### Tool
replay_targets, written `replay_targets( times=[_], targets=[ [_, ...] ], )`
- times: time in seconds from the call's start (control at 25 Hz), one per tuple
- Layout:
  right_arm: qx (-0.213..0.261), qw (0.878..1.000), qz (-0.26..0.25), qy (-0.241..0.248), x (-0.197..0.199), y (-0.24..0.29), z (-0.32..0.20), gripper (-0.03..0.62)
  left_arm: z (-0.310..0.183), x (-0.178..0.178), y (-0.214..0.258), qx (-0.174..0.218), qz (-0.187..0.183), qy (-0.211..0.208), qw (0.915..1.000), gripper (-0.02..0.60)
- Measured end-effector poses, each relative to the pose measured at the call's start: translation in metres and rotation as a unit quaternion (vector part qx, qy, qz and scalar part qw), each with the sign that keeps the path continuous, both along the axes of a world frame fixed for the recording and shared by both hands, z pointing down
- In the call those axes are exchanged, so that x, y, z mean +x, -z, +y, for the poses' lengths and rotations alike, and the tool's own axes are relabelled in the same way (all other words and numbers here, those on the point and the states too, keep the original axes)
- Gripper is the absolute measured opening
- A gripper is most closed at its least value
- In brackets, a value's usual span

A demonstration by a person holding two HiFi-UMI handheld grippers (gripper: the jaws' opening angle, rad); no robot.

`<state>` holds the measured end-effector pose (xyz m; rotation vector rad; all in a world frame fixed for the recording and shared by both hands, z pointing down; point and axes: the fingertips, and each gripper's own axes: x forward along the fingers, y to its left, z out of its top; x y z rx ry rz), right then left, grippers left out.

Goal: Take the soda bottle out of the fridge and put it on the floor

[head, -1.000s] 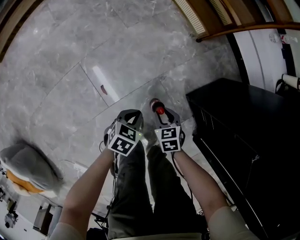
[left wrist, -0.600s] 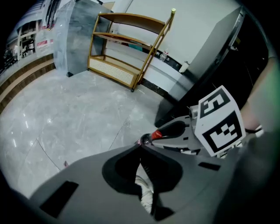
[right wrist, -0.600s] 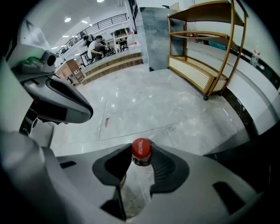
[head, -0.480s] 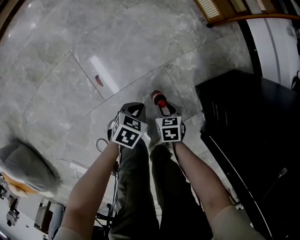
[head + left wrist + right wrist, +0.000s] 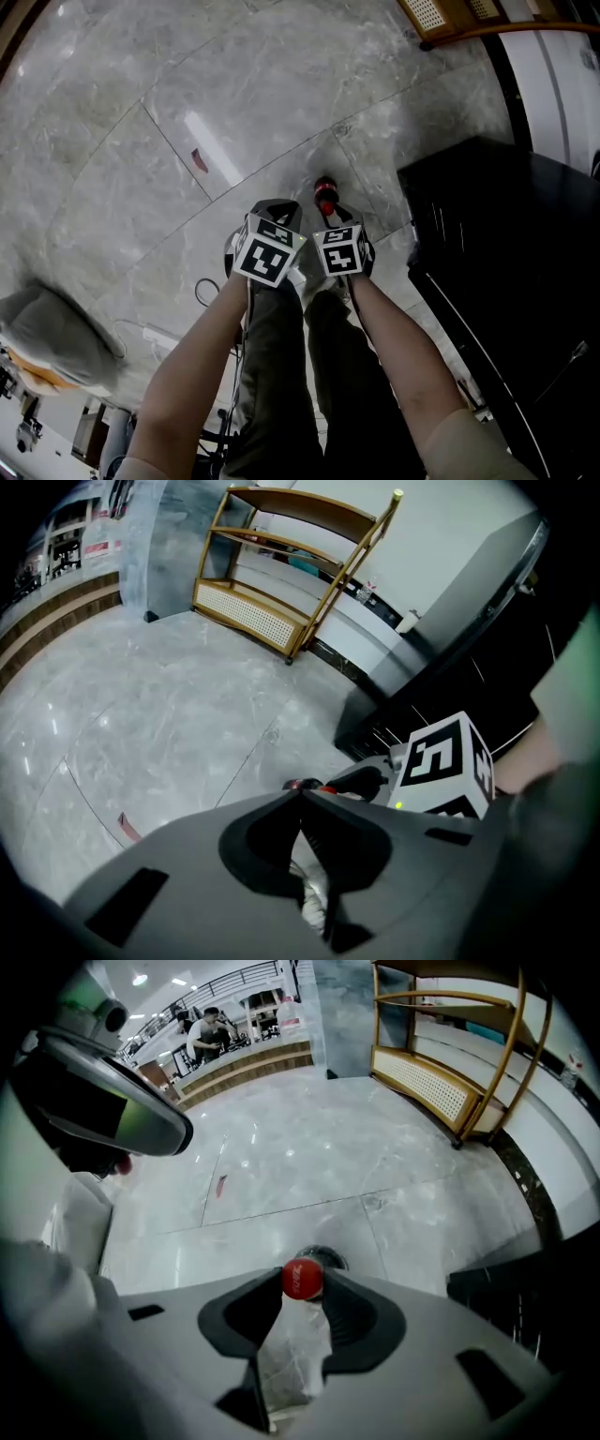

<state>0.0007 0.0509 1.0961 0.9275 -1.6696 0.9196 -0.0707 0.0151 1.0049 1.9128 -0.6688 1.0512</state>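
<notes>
Gripping the soda bottle (image 5: 302, 1281) at its neck, just under the red cap (image 5: 325, 195), the right gripper (image 5: 303, 1290) points steeply down at the grey marble floor (image 5: 187, 94). Its jaws press on either side of the neck. The bottle hangs upright beneath it, low over a floor tile, and I cannot tell whether its base touches the tile. The left gripper (image 5: 302, 797) is just beside the right one, its jaws shut tip to tip with nothing between them. In the head view both grippers sit in front of the person's legs (image 5: 281, 375). The black fridge (image 5: 497, 244) stands close on the right. A wooden shelf (image 5: 291, 564) stands farther off, against the wall. A small red mark (image 5: 199, 161) lies on the floor to the left.
</notes>
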Motion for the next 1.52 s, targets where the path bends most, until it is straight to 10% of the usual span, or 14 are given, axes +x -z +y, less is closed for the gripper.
replay_targets(
  times=[0.4,0.68,0.88,1.52],
  targets=[
    [0.012,0.999,0.033,0.015,0.019,0.008,-0.008,0.098,0.008,-0.001,0.009,0.005,-0.012,-0.015,0.9998,0.006],
    [0.004,0.996,-0.015,-0.092,0.022,0.051,-0.026,0.072,-0.001,0.000,0.052,0.027,-0.016,-0.028,0.9991,0.006],
    [0.002,0.988,-0.042,-0.150,0.031,0.107,-0.044,0.052,-0.018,-0.004,0.095,0.041,-0.025,-0.024,0.9986,0.006],
    [0.100,0.985,-0.076,-0.121,0.044,0.340,-0.080,0.018,-0.046,-0.013,0.302,0.134,-0.023,-0.078,0.9877,0.006]
  ],
)
